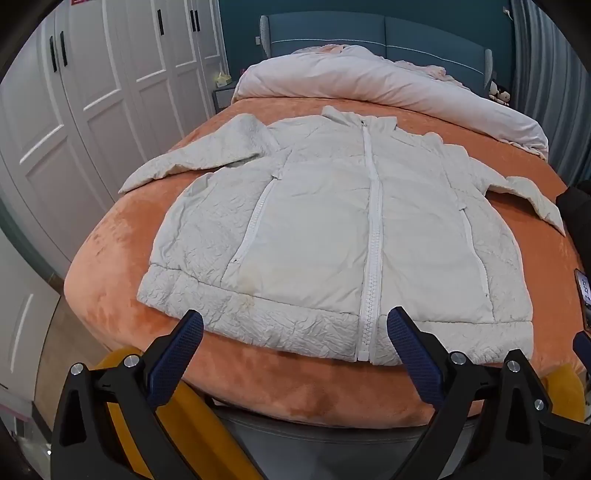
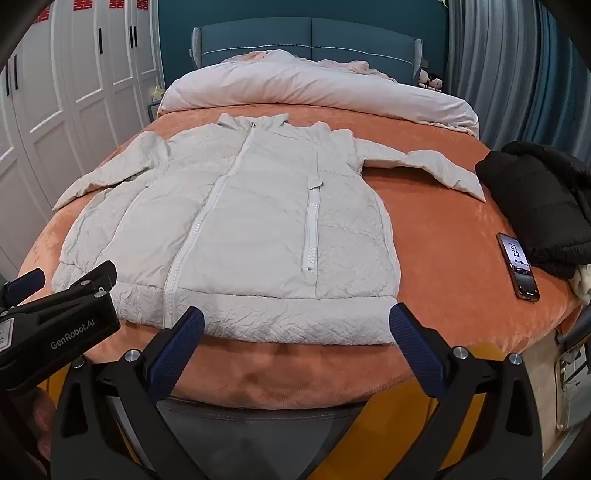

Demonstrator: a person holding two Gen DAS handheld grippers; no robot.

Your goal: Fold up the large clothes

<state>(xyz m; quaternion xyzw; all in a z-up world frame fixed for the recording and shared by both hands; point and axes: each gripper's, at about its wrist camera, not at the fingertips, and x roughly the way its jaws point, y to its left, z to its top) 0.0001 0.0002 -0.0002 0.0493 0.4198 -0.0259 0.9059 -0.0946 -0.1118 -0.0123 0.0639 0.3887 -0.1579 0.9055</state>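
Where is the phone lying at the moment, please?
In the right wrist view, the phone lies on the orange bedspread right of the white jacket, beside the black garment.

bed (image 2: 424, 236), orange cover | white wardrobe (image 1: 92, 92) | teal wall (image 2: 177, 22) | grey curtain (image 2: 498, 55)

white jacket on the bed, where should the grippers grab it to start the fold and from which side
Probably take the white jacket by a sleeve cuff. The left gripper could take the cuff of the left sleeve, coming in from the bed's outer edge. The sleeves lie spread out flat and free of the body, so the thin cuff edge fits open jaws and can swing across the zipped front. The right gripper mirrors this on the right sleeve.
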